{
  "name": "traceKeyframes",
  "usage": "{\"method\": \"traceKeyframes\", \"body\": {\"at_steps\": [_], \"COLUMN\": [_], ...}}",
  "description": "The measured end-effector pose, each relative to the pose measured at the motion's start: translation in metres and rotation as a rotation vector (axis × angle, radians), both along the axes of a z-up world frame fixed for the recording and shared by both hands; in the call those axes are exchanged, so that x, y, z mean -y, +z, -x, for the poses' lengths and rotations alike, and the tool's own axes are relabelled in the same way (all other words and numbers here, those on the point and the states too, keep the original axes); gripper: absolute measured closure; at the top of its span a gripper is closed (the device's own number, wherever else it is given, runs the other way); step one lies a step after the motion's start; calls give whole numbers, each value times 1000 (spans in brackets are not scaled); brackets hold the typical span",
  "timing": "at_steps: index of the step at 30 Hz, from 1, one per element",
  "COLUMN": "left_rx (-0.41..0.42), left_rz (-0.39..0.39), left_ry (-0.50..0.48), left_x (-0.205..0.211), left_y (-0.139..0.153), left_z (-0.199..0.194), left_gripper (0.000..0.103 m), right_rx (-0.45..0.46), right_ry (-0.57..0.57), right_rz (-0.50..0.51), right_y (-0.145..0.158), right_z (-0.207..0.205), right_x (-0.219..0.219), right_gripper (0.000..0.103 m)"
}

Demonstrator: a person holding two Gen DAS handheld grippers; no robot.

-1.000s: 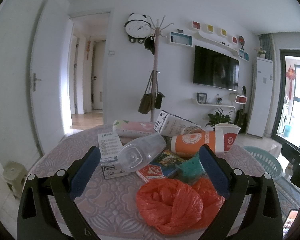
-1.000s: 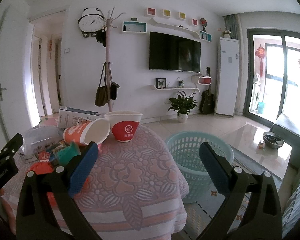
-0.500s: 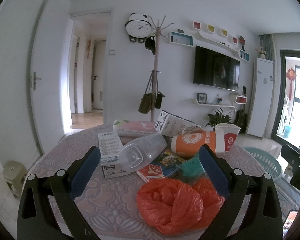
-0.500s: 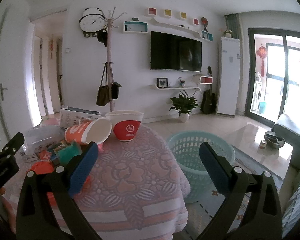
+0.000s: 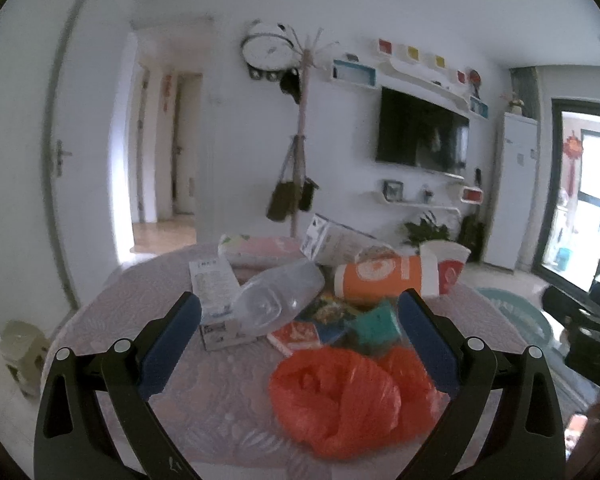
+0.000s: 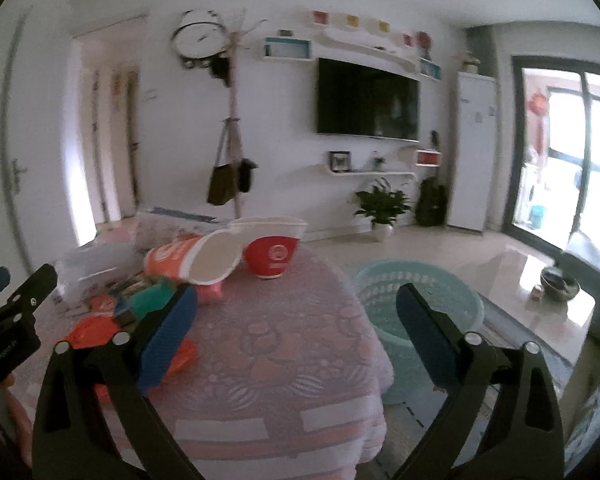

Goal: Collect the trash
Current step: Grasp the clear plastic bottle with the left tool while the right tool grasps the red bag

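Left gripper [image 5: 300, 316]: lower frame, jaws wide apart, holding nothing. Right gripper [image 6: 296, 314]: lower frame, jaws wide apart, holding nothing.
Orange plastic bag [image 5: 340, 396]: crumpled, lower centre, on table [image 5: 204, 396].
Clear plastic bottle [image 5: 276, 296]: on side, centre, overlapping white carton [image 5: 212, 300].
Orange paper cup [image 5: 380, 280]: on side, centre right.
Red paper bowl [image 6: 274, 252]: upright, touching cup.
Teal laundry basket [image 6: 420, 300]: on floor, right of table.

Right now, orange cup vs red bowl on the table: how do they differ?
The orange cup lies on its side, its white mouth turned toward the right wrist camera; the red bowl stands upright, mouth up. The orange cup is tall and narrow, the red bowl squat and wide. Both carry a white round logo, have white insides and sit next to each other on the patterned table.
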State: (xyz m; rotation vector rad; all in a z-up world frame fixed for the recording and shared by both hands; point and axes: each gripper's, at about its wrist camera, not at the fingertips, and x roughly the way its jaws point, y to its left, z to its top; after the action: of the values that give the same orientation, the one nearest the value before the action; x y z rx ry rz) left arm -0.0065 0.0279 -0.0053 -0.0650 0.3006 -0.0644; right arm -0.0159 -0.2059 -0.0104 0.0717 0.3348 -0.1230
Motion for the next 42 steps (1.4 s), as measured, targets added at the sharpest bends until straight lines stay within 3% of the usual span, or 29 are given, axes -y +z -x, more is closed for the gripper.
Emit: {"method": "traceKeyframes", "body": {"at_steps": [2, 5, 8, 10, 11, 15, 18, 24, 26, 28, 32, 36, 42], "left_rx": [-40, -99, -139, -168, -200, -320, -385, -557, -582, -601, -640, -620, -572], "left_rz": [13, 60, 95, 95, 92, 135, 146, 62, 17, -11, -50, -39, 56], "left_ry": [-37, -41, -47, -80, -116, -245, -280, -309, -307, -291, -275, -270, -278], "left_x": [-14, -42, -66, -72, -72, -66, -60, -29, -18, -11, -3, -5, -18], "left_y": [3, 8, 14, 19, 23, 29, 26, -3, -12, -17, -29, -33, -31], "left_z": [2, 0, -8, -18, -28, -72, -110, -165, -172, -175, -182, -177, -160], "left_gripper": [7, 7, 7, 7, 8, 9, 11, 22, 22, 25, 46, 47, 47], "right_rx": [1, -32, -55, -76, -93, -143, -167, -204, -212, -218, -258, -320, -351], "right_ry": [32, 94, 148, 181, 202, 242, 252, 271, 282, 288, 314, 378, 475], "right_rz": [18, 18, 43, 43, 39, 20, 13, -12, -24, -31, -38, -114, -180], "right_y": [-1, -5, -7, -7, -7, -12, -15, -16, -17, -20, -25, -28, -27], "right_z": [0, -4, -6, -8, -11, -16, -19, -27, -29, -31, -40, -51, -53], "right_x": [-7, -19, -33, -42, -46, -52, -55, -55, -56, -58, -63, -65, -85], "right_gripper": [16, 32, 51, 70, 70, 71, 70, 70, 64, 44, 41, 38, 22]}}
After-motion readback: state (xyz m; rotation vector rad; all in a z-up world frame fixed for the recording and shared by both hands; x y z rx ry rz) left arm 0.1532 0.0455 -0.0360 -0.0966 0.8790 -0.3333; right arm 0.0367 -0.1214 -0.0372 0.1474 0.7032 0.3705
